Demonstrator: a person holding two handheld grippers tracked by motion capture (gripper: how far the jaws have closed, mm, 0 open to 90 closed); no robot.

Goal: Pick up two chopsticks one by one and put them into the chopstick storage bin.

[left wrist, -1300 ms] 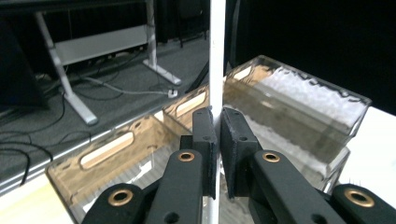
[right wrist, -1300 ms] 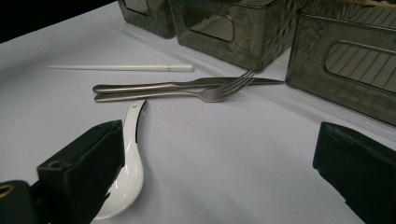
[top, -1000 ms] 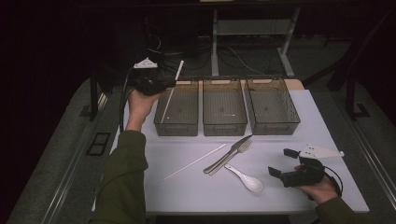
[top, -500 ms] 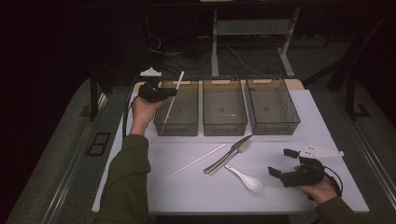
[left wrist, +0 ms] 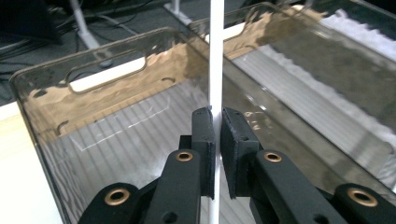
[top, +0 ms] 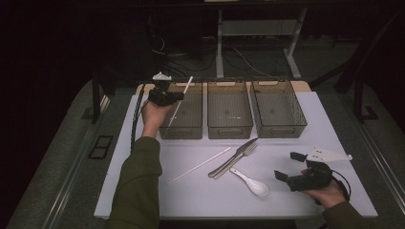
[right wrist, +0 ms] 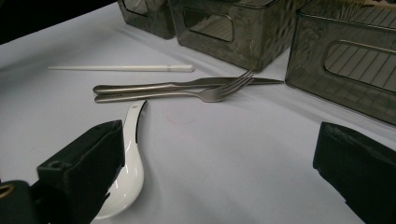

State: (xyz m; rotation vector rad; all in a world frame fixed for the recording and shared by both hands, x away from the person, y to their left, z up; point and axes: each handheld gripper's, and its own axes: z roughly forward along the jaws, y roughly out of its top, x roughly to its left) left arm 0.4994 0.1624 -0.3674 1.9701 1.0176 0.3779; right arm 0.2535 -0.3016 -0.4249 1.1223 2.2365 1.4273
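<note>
My left gripper is shut on a white chopstick, held tilted over the leftmost of three smoky clear bins. A second white chopstick lies on the white mat. Beside it lie a metal knife and a fork, side by side. A white ceramic spoon rests near the mat's front. My right gripper stands open low over the mat, just right of the spoon, with nothing between its jaws.
The middle bin and right bin stand in a row at the back of the mat. Table legs and cables sit on the dark floor behind. The table's grey border surrounds the mat.
My left gripper has come down and forward with the chopstick, from above the table's back left corner to over the left bin. The right gripper has stayed still.
</note>
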